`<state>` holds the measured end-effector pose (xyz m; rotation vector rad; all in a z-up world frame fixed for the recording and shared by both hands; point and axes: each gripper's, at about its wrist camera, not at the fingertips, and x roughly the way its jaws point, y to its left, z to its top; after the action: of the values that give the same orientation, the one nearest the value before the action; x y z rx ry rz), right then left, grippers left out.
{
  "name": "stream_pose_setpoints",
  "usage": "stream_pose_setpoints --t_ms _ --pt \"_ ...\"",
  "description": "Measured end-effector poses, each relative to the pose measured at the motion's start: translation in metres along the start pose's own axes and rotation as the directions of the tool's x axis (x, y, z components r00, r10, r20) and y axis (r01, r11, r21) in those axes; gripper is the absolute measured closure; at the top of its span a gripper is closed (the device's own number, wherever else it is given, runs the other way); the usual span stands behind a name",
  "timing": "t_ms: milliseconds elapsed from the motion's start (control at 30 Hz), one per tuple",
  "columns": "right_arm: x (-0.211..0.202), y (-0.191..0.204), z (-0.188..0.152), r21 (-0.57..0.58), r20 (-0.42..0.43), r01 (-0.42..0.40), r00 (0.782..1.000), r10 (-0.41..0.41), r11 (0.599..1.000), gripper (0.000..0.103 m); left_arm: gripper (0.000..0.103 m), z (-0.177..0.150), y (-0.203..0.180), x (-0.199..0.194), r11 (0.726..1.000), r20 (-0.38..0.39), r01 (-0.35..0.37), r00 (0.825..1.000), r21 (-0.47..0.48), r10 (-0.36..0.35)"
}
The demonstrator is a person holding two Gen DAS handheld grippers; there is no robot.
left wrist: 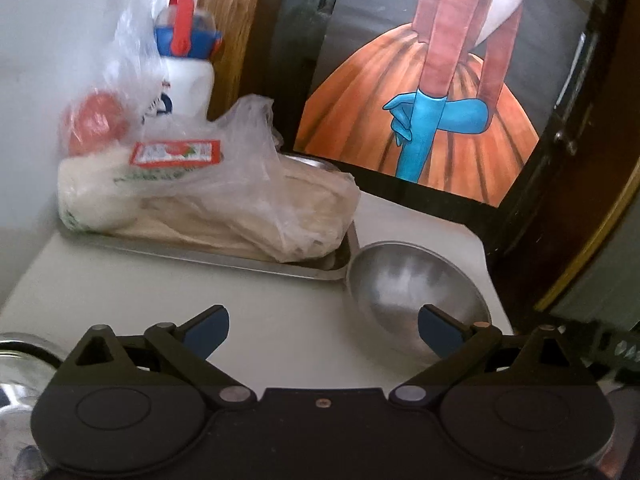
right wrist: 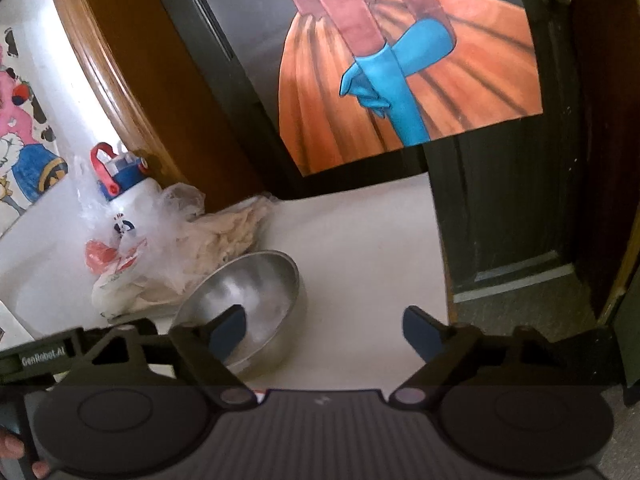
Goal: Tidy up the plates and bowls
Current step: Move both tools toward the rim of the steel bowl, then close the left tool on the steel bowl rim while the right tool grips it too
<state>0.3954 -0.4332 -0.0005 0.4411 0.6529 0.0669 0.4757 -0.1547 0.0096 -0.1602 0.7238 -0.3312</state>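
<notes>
A steel bowl [left wrist: 416,284] stands empty on the white table [left wrist: 160,300], touching the corner of a metal tray [left wrist: 200,254]. My left gripper [left wrist: 324,328] is open over bare table, and its right fingertip [left wrist: 440,328] overlaps the bowl's near rim. In the right wrist view the same bowl [right wrist: 248,292] sits low and left. My right gripper [right wrist: 326,330] is open. Its left fingertip [right wrist: 230,330] shows in front of the bowl's inside, and its right fingertip [right wrist: 420,332] is over the table. No pad presses on the bowl.
The tray carries a clear plastic bag of pale food [left wrist: 224,200]. Behind it stand a white bottle with a blue and red lid [left wrist: 188,64] and another bag holding something red [left wrist: 96,124]. A glass jar [left wrist: 20,360] sits at the near left. A dark door with a poster [right wrist: 400,80] backs the table.
</notes>
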Motion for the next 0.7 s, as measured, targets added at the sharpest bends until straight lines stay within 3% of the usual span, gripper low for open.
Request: stream_pose_setpoints --t_ms 200,467,700 --pt "0.02 0.013 -0.003 -0.013 -0.037 -0.027 0.999 0.026 1.0 0.028 0.016 0.008 0.001 0.019 0.996 -0.038 0.068 0.997 -0.059 -0.07" --pt "0.028 0.025 -0.003 -0.04 -0.048 -0.023 0.999 0.021 0.999 0.048 0.034 0.011 -0.004 0.03 0.991 -0.054 0.098 0.993 -0.089 -0.103" --pt "0.034 0.03 -0.005 -0.055 -0.071 -0.014 0.997 0.01 0.998 0.057 0.057 0.008 -0.009 0.037 0.988 -0.084 0.119 0.988 -0.102 -0.128"
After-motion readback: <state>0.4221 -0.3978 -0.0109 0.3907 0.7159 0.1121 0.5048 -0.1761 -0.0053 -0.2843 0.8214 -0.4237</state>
